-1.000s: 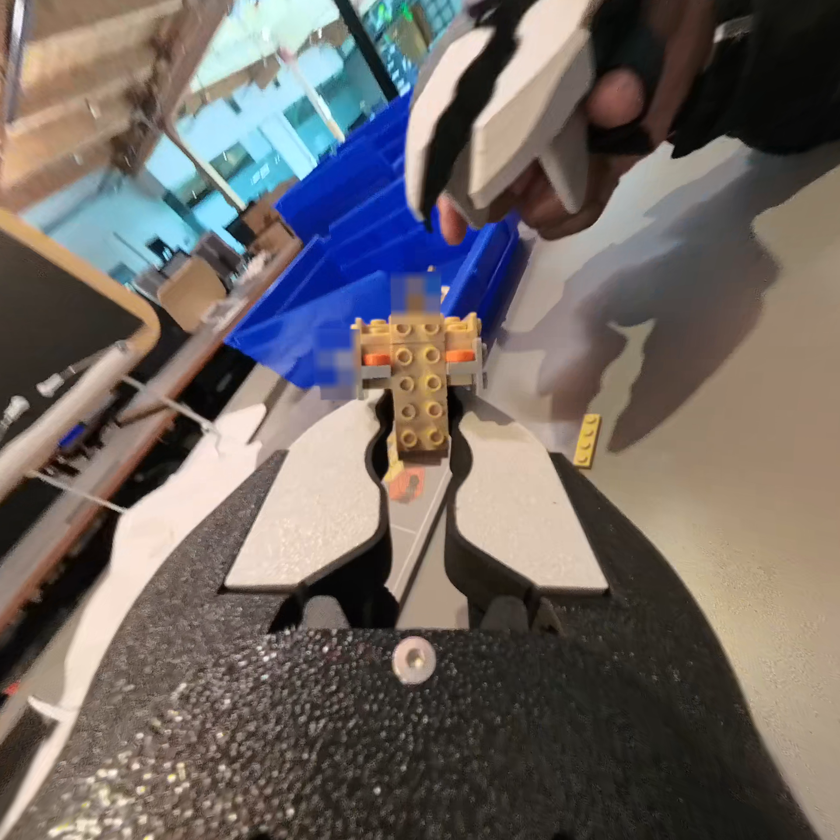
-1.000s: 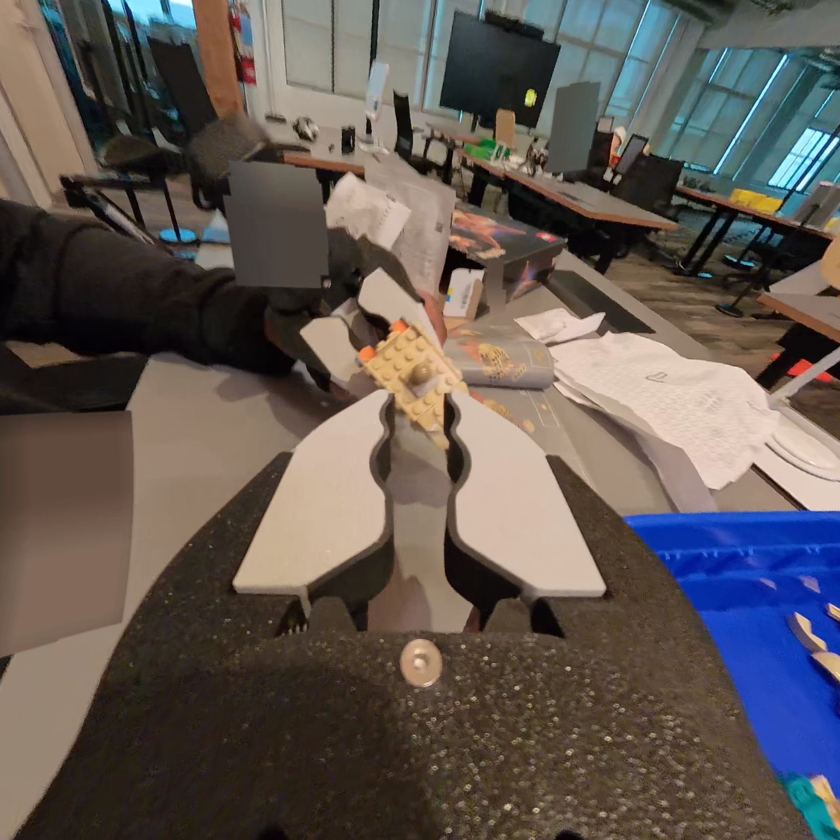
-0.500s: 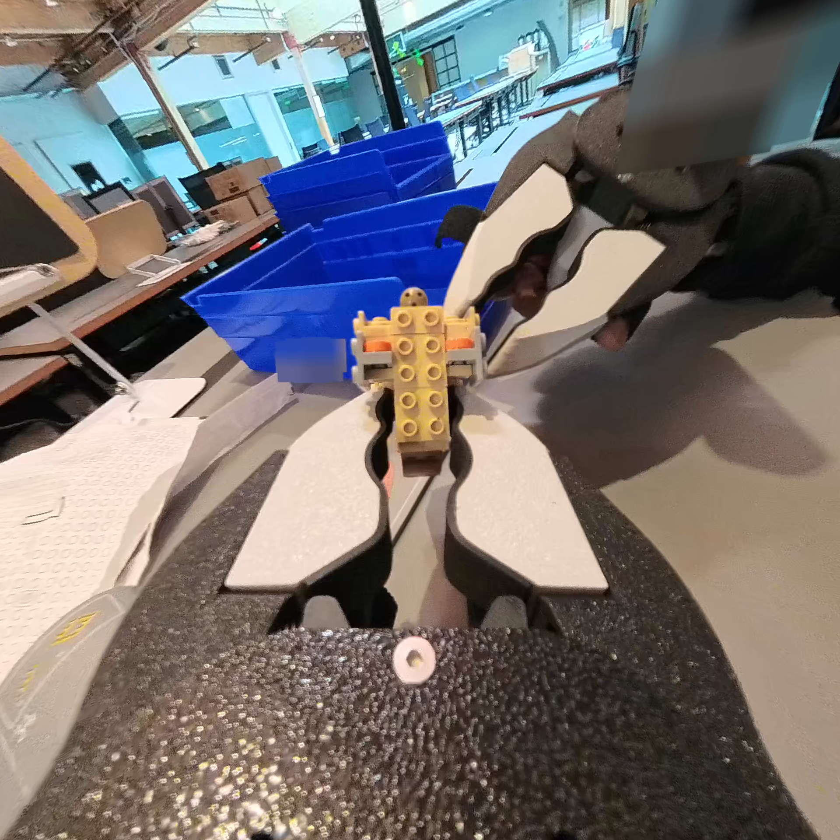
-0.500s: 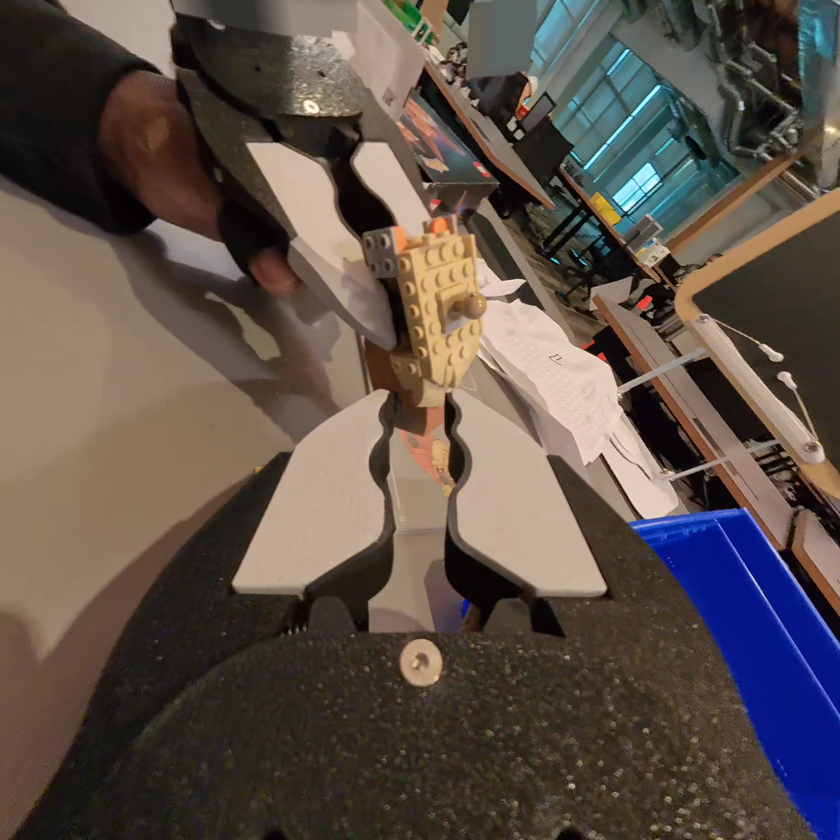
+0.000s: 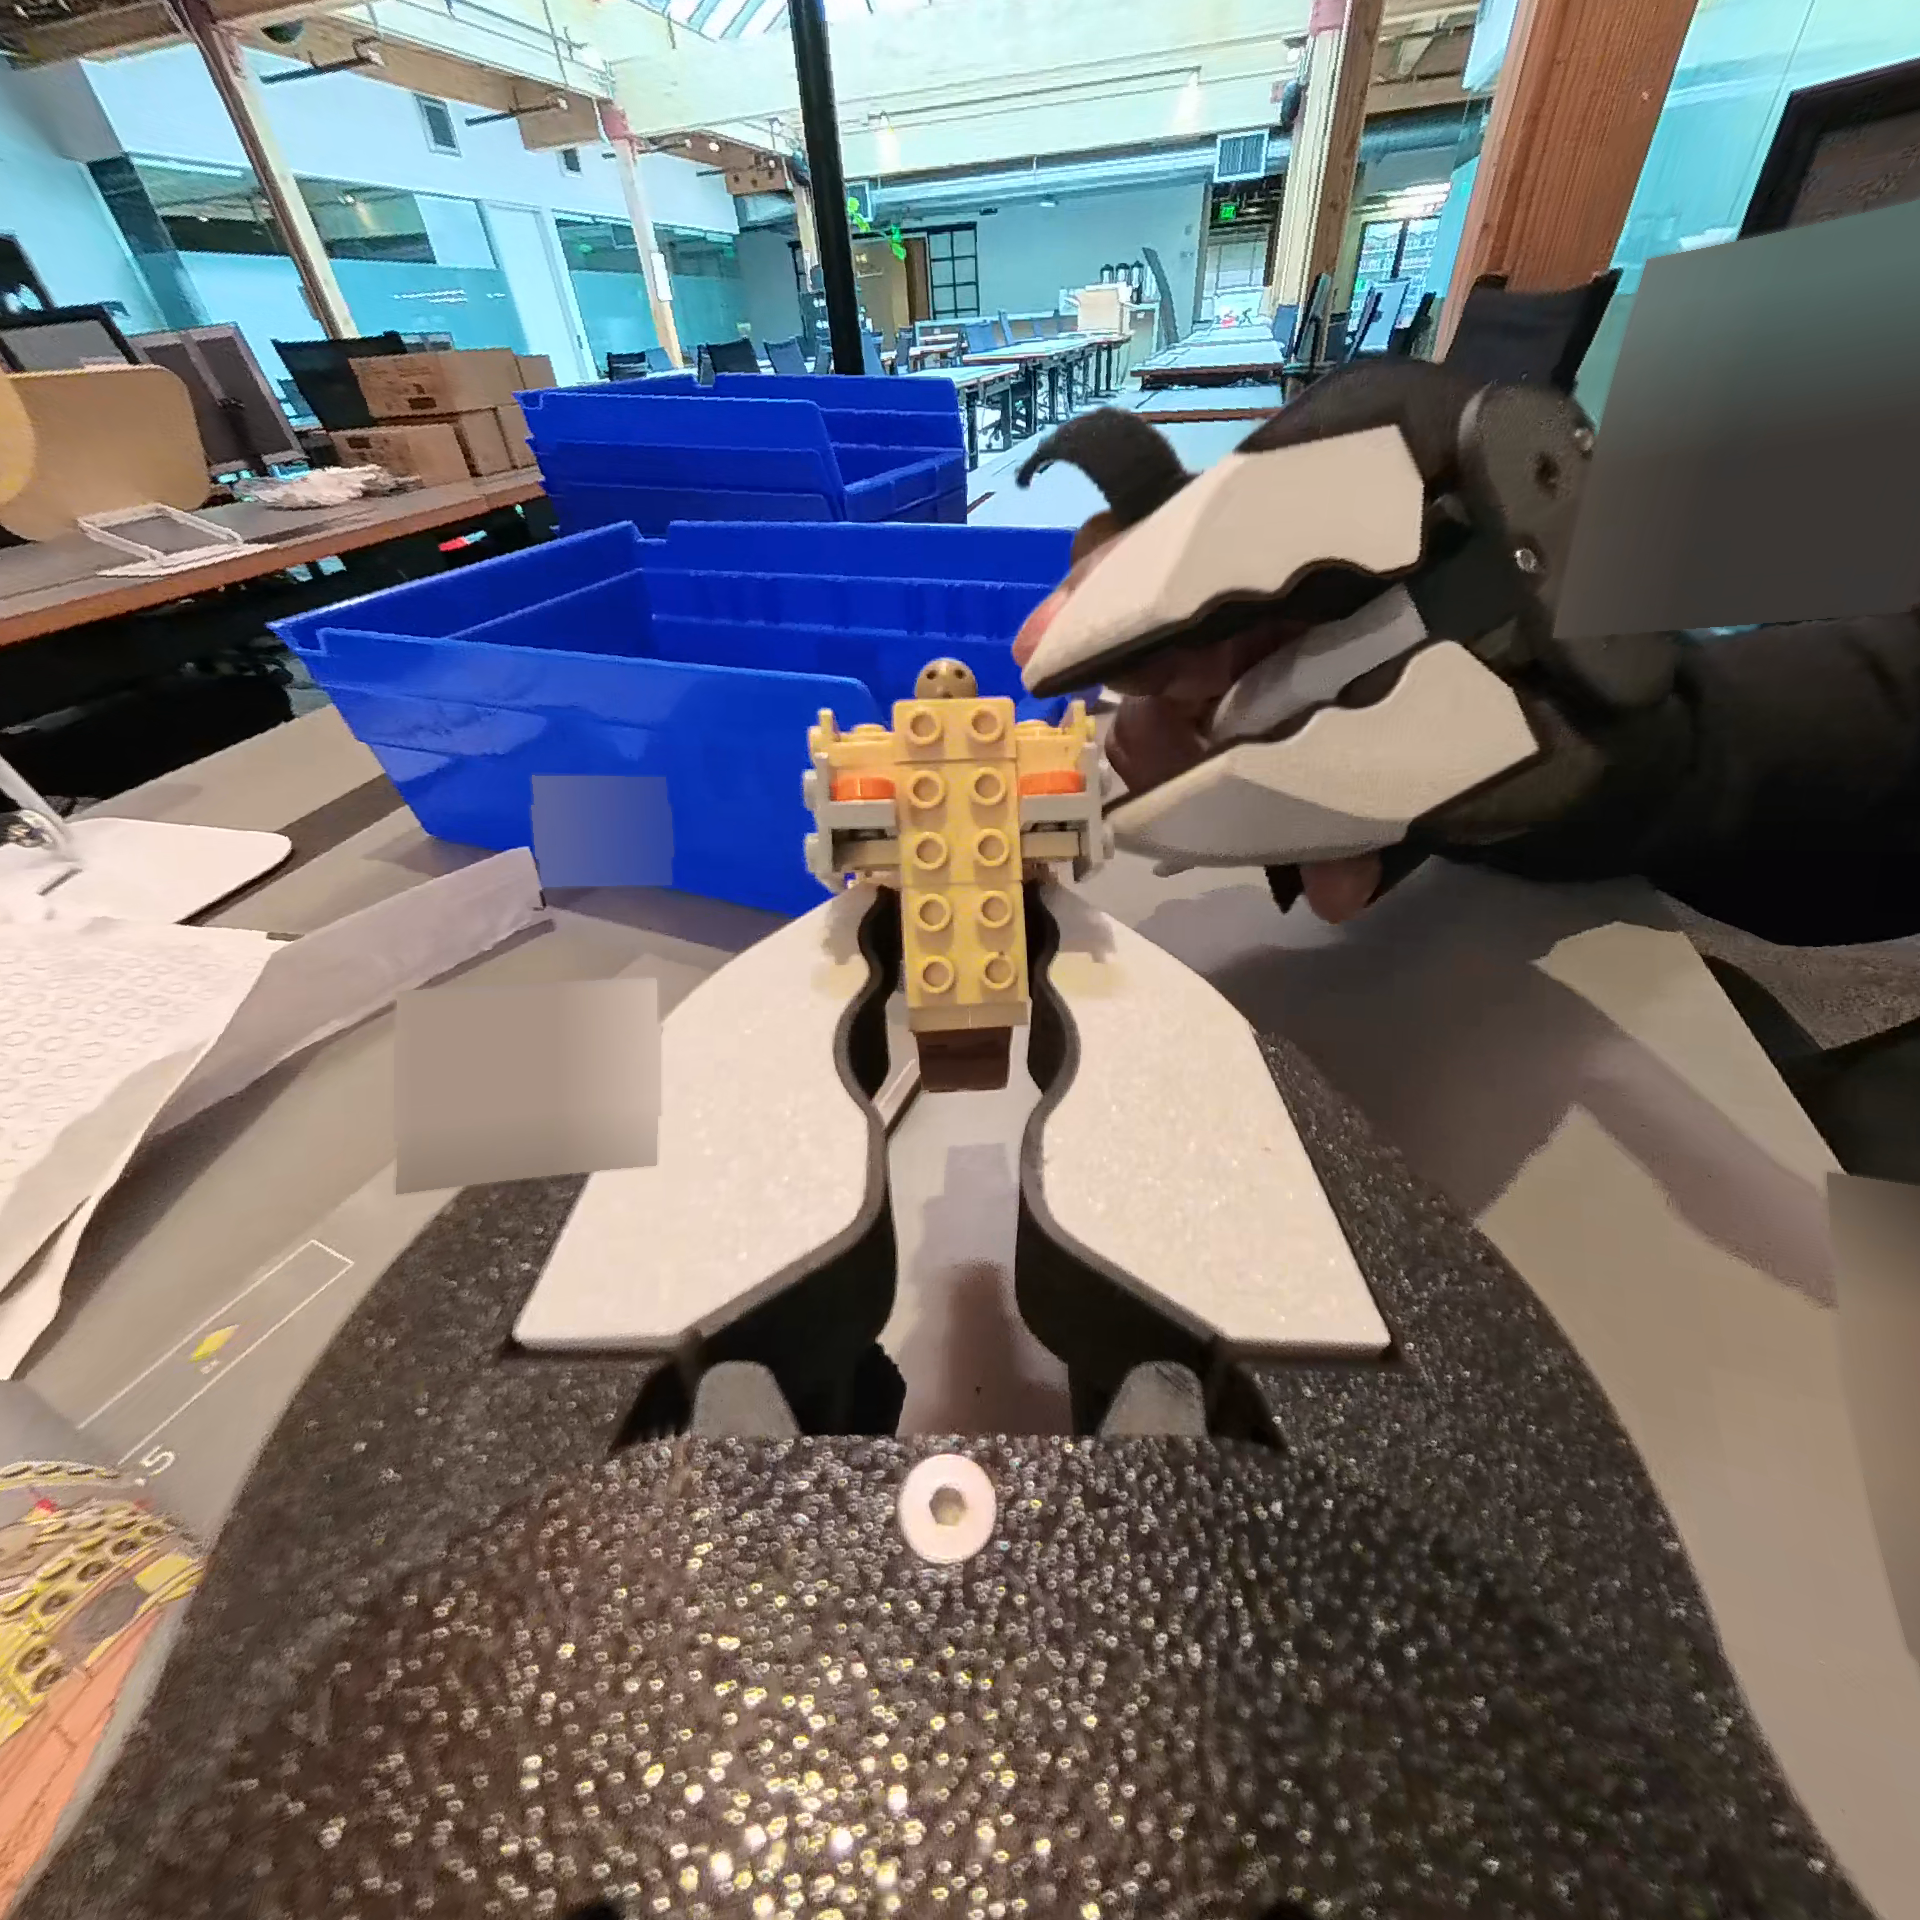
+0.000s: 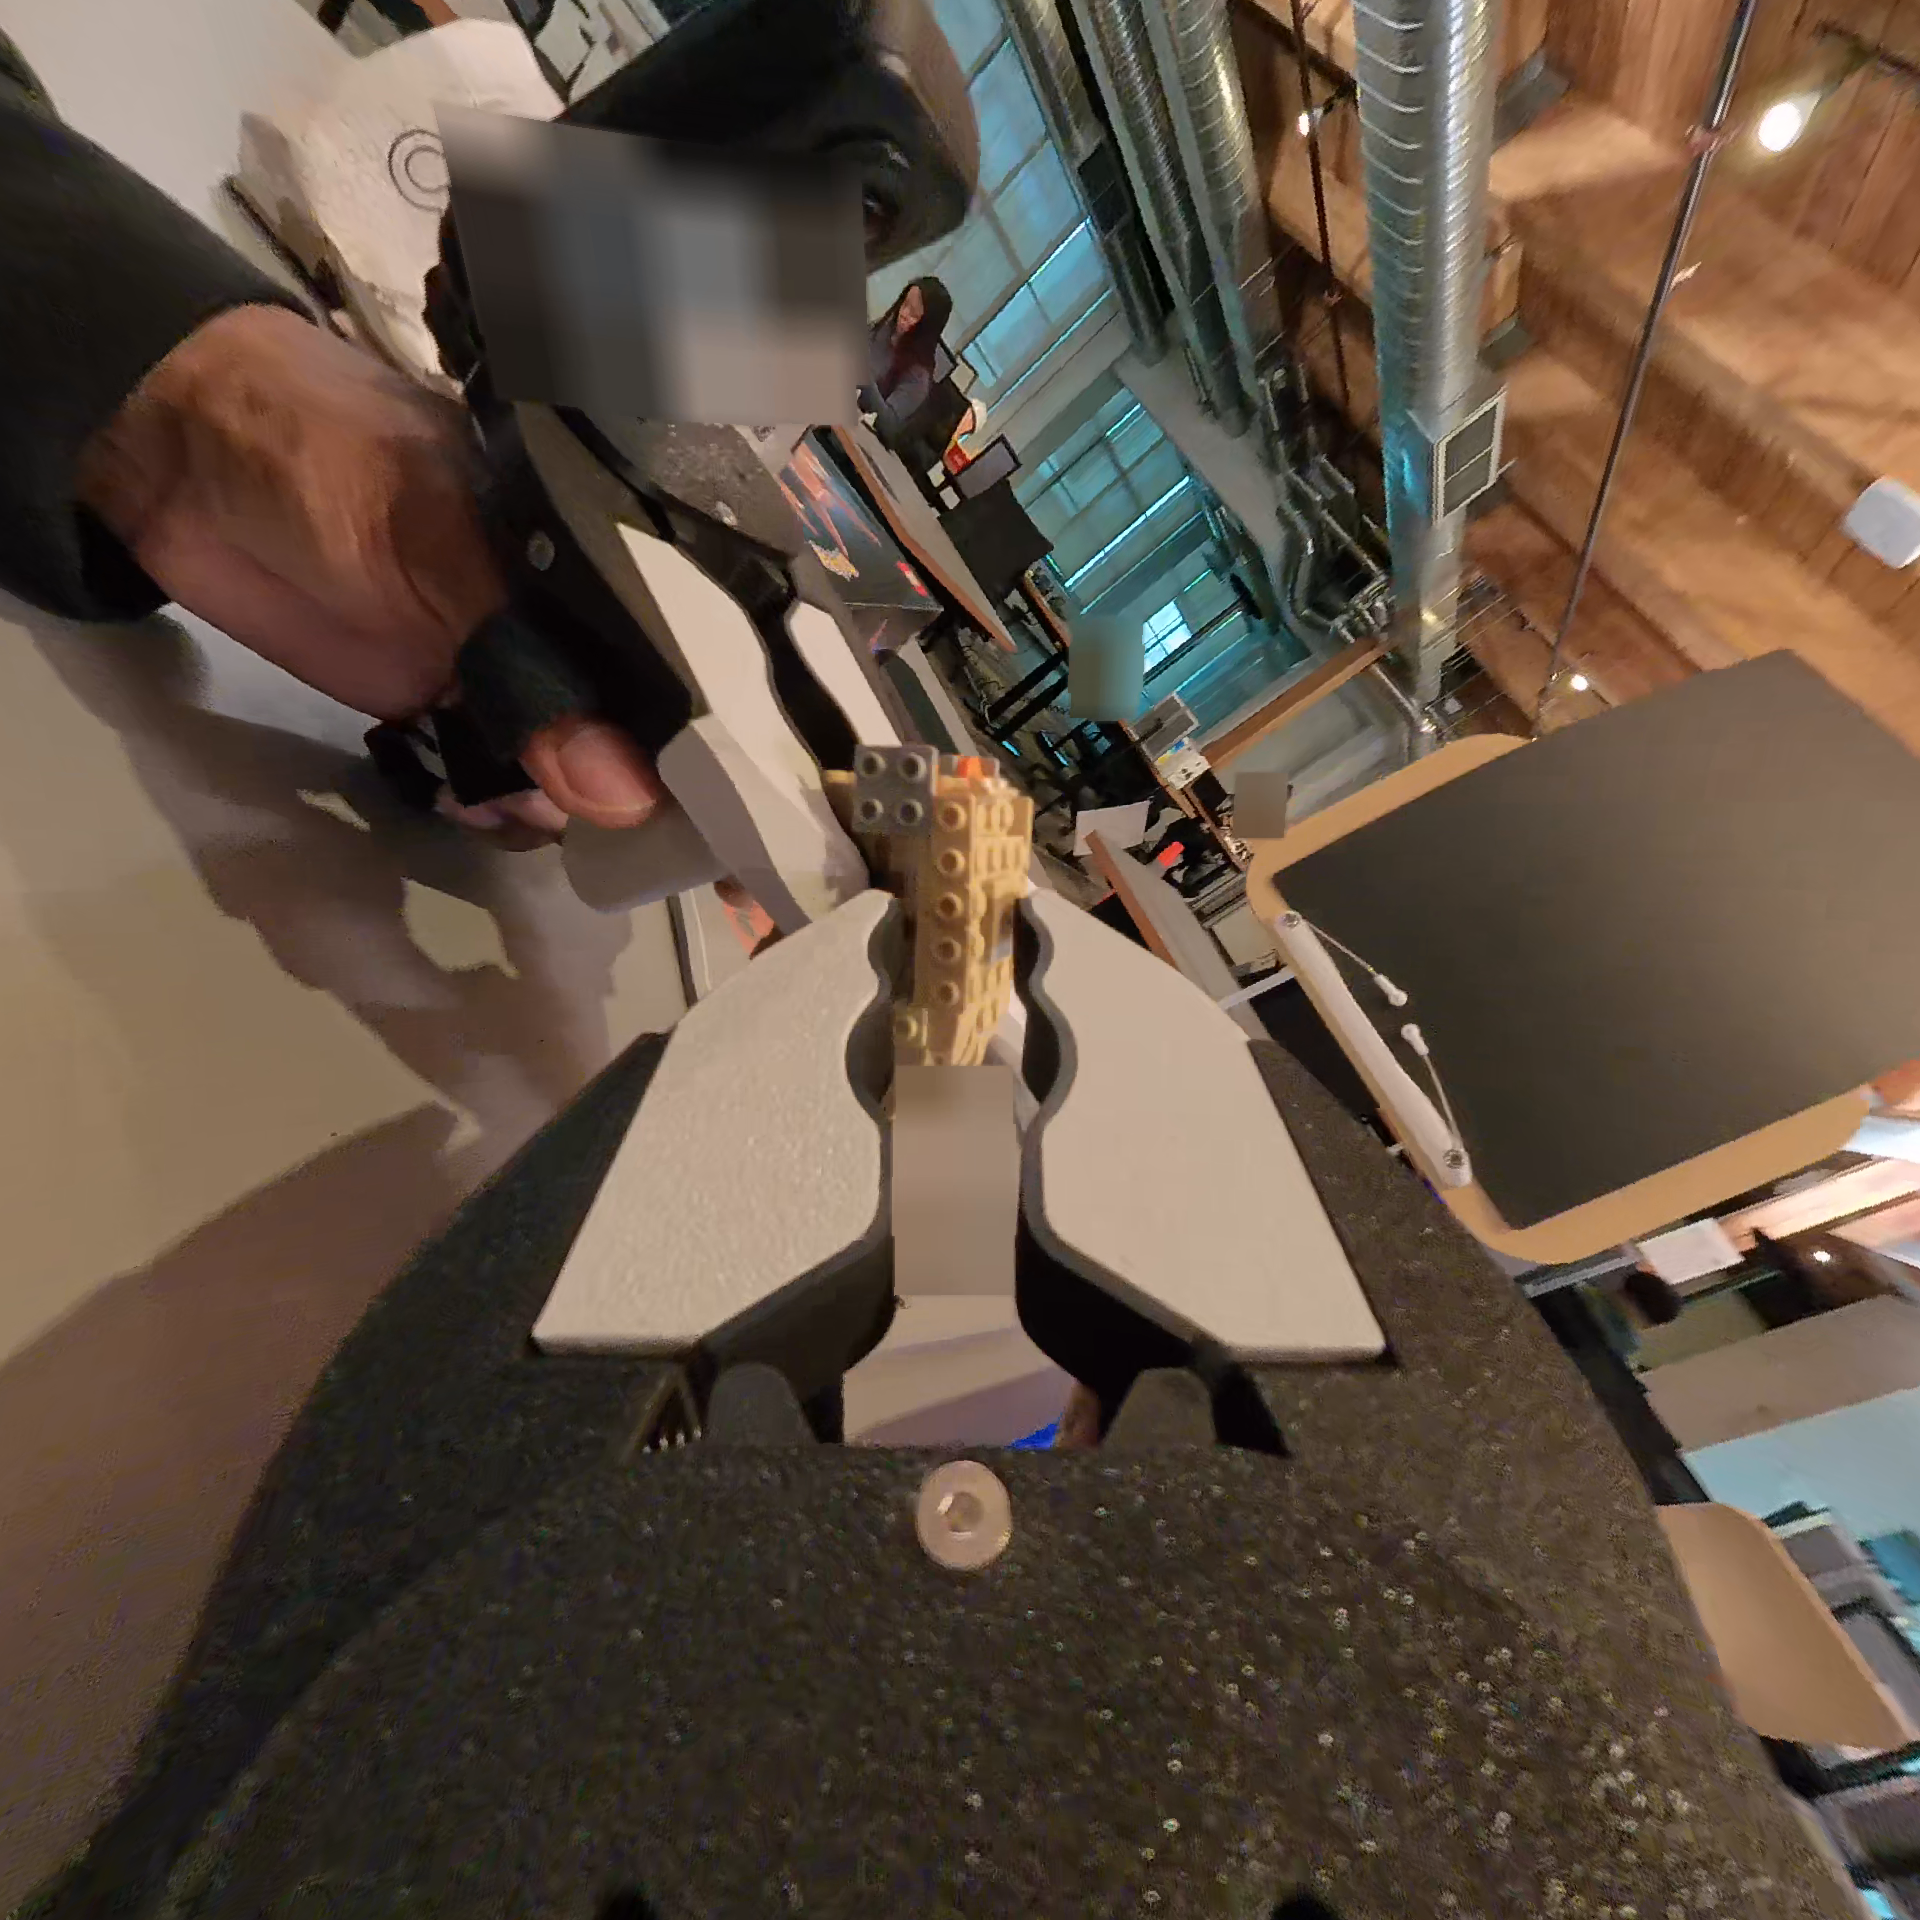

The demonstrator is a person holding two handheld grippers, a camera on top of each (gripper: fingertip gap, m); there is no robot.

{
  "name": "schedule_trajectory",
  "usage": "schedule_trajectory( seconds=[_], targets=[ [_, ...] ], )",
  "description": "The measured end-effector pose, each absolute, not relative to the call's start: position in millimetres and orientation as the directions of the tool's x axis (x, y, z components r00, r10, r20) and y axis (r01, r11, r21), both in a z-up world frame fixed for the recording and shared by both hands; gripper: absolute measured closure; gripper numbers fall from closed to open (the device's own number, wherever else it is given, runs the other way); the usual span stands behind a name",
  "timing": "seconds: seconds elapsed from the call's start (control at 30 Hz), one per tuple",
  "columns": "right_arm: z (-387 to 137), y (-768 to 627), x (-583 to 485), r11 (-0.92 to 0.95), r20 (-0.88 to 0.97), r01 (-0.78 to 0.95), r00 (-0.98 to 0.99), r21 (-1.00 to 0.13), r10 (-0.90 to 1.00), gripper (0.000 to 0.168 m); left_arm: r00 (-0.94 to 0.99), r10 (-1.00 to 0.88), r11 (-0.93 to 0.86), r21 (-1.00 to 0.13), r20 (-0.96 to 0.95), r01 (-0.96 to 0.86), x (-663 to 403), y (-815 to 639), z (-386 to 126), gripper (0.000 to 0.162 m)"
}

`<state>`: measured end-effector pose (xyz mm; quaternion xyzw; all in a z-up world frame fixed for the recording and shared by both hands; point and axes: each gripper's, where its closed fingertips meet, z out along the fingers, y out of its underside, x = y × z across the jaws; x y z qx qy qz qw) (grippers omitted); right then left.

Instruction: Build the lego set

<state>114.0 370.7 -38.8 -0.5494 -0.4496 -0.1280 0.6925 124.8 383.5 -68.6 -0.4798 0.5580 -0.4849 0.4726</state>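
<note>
**Grippers meeting at a held lego model**

Left gripper (image 5: 956, 925) grips the tan model (image 5: 961, 873) by its narrow lower end, fingers closed on the stem; the model is in the air above the grey tabletop (image 5: 1662, 1299), in front of the blue bins (image 5: 582, 707). Its long axis runs straight out along the gripper's fingers, with a cross-piece of grey and orange parts at the far end and a small ball knob on top. Right gripper (image 5: 1070, 748) comes in from the model's right side, partly open and holding nothing, its lower finger at the grey end of the cross-piece; actual contact cannot be told. In the right wrist view the model (image 6: 961, 935) stands edge-on between that gripper's (image 6: 956, 914) spread fingers. Judged next: closing across the model's width.
</note>
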Motion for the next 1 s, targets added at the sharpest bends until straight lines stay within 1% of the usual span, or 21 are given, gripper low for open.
schedule_trajectory(
  seconds=[0.1, 0.23, 0.53, 0.7, 0.77, 0.8, 0.83, 0.9, 1.0],
  targets=[
    [-42, 372, 111, 0.367, 0.801, 0.712, 0.529, -0.599, 0.281, 0.15, -0.097, -0.992, 0.094, -0.992, -0.085, -0.089, 126, 381, -71, 0.14],
    [-43, 372, 111, 0.37, 0.821, 0.733, 0.51, -0.571, 0.257, 0.154, -0.095, -0.987, 0.139, -0.984, -0.129, -0.108, 127, 379, -74, 0.14],
    [-42, 368, 106, 0.39, 0.831, 0.733, 0.49, -0.557, 0.264, 0.156, -0.095, -0.977, 0.203, -0.973, -0.193, -0.109, 125, 376, -72, 0.14],
    [-42, 369, 107, 0.388, 0.845, 0.751, 0.476, -0.534, 0.242, 0.156, -0.097, -0.98, 0.182, -0.978, -0.172, -0.105, 125, 377, -72, 0.14],
    [-43, 371, 109, 0.381, 0.852, 0.762, 0.469, -0.524, 0.233, 0.153, -0.083, -0.986, 0.154, -0.983, -0.146, -0.102, 126, 380, -72, 0.14],
    [-42, 370, 109, 0.389, 0.851, 0.757, 0.471, -0.525, 0.234, 0.148, -0.072, -0.989, 0.133, -0.986, -0.127, -0.099, 125, 383, -71, 0.14],
    [-39, 368, 110, 0.399, 0.842, 0.741, 0.485, -0.539, 0.236, 0.147, -0.064, -0.993, 0.107, -0.99, -0.101, -0.092, 124, 386, -70, 0.14],
    [-32, 366, 112, 0.409, 0.8, 0.689, 0.541, -0.598, 0.259, 0.145, -0.054, -0.997, 0.054, -0.996, -0.051, -0.067, 122, 391, -67, 0.14],
    [-37, 375, 122, 0.333, 0.74, 0.661, 0.597, -0.672, 0.31, 0.136, -0.069, -0.997, -0.015, -1.0, 0.016, -0.023, 119, 393, -60, 0.14]
  ],
)
